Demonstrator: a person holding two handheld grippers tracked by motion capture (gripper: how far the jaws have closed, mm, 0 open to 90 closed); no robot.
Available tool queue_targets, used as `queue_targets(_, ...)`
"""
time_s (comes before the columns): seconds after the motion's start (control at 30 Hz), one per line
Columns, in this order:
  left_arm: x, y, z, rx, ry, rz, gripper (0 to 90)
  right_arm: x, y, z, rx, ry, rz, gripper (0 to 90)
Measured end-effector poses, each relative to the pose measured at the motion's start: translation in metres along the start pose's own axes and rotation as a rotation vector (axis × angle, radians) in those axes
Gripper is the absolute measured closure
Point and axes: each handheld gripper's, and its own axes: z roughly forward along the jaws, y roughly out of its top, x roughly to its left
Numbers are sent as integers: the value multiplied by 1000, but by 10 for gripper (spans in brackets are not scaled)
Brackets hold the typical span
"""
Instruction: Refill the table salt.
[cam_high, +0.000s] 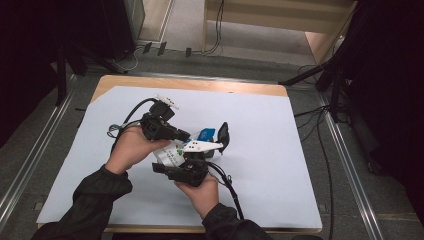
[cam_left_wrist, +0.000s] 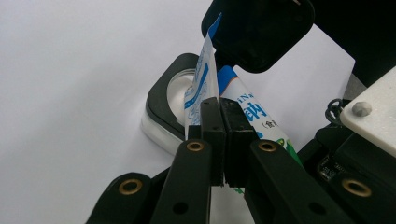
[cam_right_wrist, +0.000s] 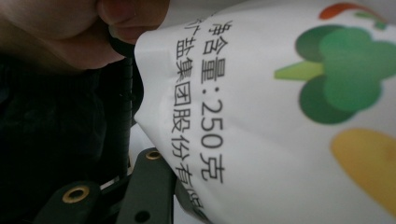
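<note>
Left gripper (cam_left_wrist: 219, 140) is clenching the top edge of the white and blue printed plastic pouch (cam_left_wrist: 205, 79), holding it just above the black-rimmed square container (cam_left_wrist: 161, 100) on the pale surface (cam_left_wrist: 70, 93). Right gripper (cam_high: 192, 165) is grasping the pouch's lower body beside that container. Pouring well probably means keeping the mouth over the container and tilting slowly.

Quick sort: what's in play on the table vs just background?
In play:
- white-and-blue pouch, top edge pinched in the left gripper
- right gripper, holding the pouch body
- black-rimmed container with lid raised

Lying about:
- white table sheet
- floor cables
</note>
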Motion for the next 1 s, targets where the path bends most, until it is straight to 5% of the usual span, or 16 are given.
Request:
queue_targets(0.23, 4, -7, -1, -4, -42, -24, 881, 0, -3, 3, 24, -4, -34, 706)
queue_targets(1.0, 15, -13, 4, 7, -54, -43, 841, -1, -15, 10, 76, -97, -145, 725)
